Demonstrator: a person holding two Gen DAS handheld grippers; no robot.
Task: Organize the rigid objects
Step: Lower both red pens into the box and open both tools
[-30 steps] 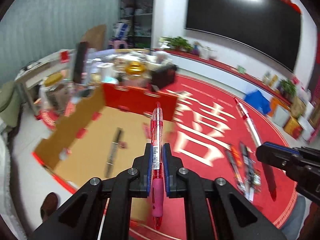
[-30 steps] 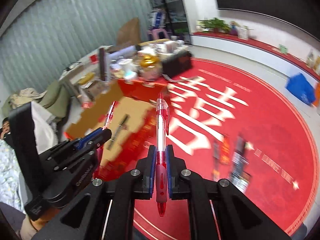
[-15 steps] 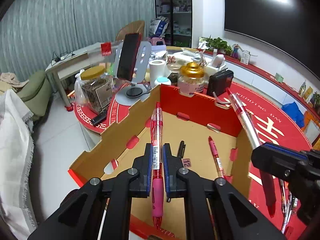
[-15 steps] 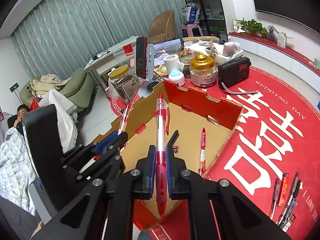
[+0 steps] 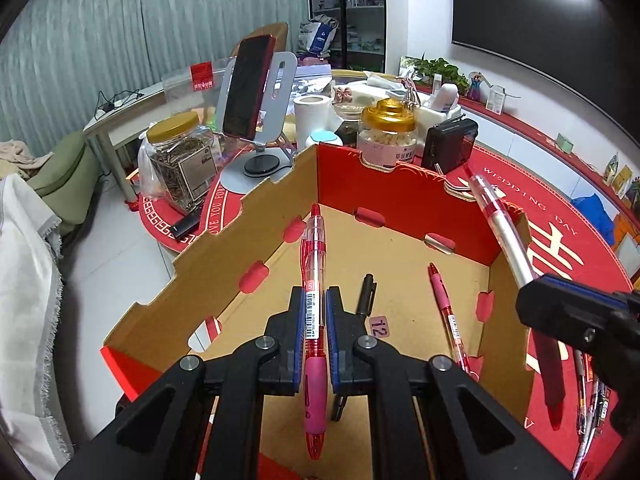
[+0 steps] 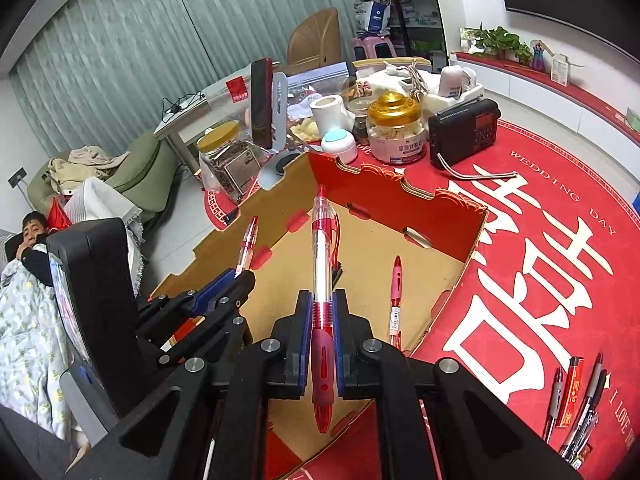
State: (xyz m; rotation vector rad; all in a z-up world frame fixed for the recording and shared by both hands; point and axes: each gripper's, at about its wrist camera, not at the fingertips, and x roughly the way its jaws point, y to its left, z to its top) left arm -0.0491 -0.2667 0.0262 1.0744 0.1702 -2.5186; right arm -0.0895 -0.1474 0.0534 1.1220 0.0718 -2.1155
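Note:
My left gripper [image 5: 313, 312] is shut on a red pen with a pink grip [image 5: 313, 280], held over the near left part of an open cardboard box [image 5: 256, 216] with red outer walls. My right gripper [image 6: 320, 312] is shut on a red pen with a white barrel [image 6: 322, 264], above the same box [image 6: 472, 248] near its front. On the box floor lie a black pen [image 5: 365, 296] and a pink pen [image 5: 444, 304]. In the right wrist view the left gripper [image 6: 245, 276] shows at the left with its pen.
Several loose pens [image 6: 576, 396] lie on the red tablecloth [image 6: 560, 280] to the right of the box. Behind the box stand jars [image 5: 386, 136], a black radio [image 5: 450, 148], a phone on a stand [image 5: 250, 88] and a paper roll [image 5: 311, 112]. A person lies at far left [image 6: 30, 232].
Both grippers have swung left from the red cloth to above the box and sunk a little, each still gripping its pen. The view has sharpened from blur.

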